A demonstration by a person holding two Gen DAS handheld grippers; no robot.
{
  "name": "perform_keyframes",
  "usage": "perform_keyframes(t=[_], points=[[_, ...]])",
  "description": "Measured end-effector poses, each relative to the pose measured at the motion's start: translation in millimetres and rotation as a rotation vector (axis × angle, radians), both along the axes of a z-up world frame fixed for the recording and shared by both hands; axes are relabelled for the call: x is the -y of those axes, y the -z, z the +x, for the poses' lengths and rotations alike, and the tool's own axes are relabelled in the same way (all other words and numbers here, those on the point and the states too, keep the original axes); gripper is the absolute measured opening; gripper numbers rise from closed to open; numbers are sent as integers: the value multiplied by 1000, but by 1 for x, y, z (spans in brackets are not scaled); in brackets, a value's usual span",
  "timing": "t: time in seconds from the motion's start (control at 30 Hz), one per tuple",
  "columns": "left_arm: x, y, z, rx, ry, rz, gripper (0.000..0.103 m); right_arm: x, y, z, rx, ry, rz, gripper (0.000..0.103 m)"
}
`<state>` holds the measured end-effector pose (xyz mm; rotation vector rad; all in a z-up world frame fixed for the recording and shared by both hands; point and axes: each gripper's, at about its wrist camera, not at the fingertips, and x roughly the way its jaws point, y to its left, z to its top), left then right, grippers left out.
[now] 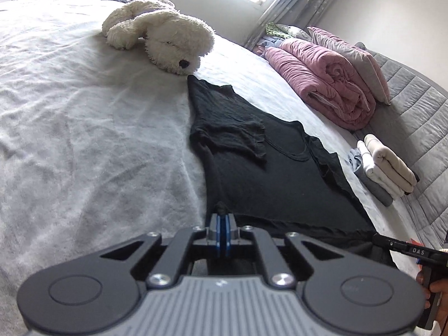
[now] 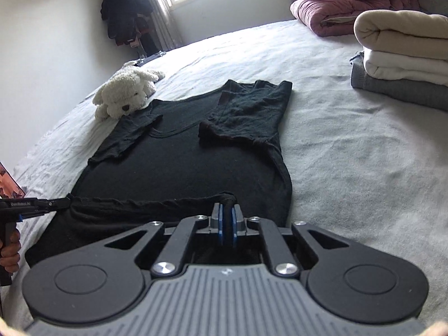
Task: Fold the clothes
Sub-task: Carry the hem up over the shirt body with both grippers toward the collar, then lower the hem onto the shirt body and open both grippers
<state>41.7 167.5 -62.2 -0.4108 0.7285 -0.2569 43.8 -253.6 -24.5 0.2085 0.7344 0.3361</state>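
Nearest me, my left tool [image 1: 223, 218] is pressed together on the near hem of the black shirt [image 1: 252, 151], and my right tool [image 2: 227, 212] pinches the same hem further right. Between them the hem is lifted off the bed [image 1: 84, 112] into a taut edge. The shirt lies flat on the white sheet with both sleeves folded inward. Beyond its collar on the left sits a white plush dog [image 2: 123, 98]. Far right I see folded clothes [image 2: 403, 56] stacked, and a pink quilt [image 1: 322, 81] behind them.
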Motion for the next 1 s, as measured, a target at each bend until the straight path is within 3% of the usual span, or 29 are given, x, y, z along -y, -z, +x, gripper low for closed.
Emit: perform_keyframes(t=[0.13,0.2,0.27,0.4,0.57,0.67,0.77,0.87,1.0], points=[[5,-13,-9,80,-5,43,25,3,-8,-6,29,15,-8,16],[10,-19,-14,123,24,50,31,0,-17,-12,75,8,-34,24],[16,-20,-16,139,71,48,33,-4,-20,-14,96,-15,-38,30],[34,-13,-21,139,156,101,33,-13,-18,-18,109,-67,-54,30],[41,0,-27,125,197,178,33,-21,-1,-18,66,-97,-174,26],[34,-2,-30,125,169,173,33,-15,3,-19,66,-85,-172,24],[30,-11,-34,151,140,133,34,-17,-5,-26,87,-82,-166,30],[40,-18,-42,186,207,95,36,-29,-14,-37,115,-139,-154,31],[68,-14,-54,197,368,97,38,-52,-15,-50,127,-261,-150,31]])
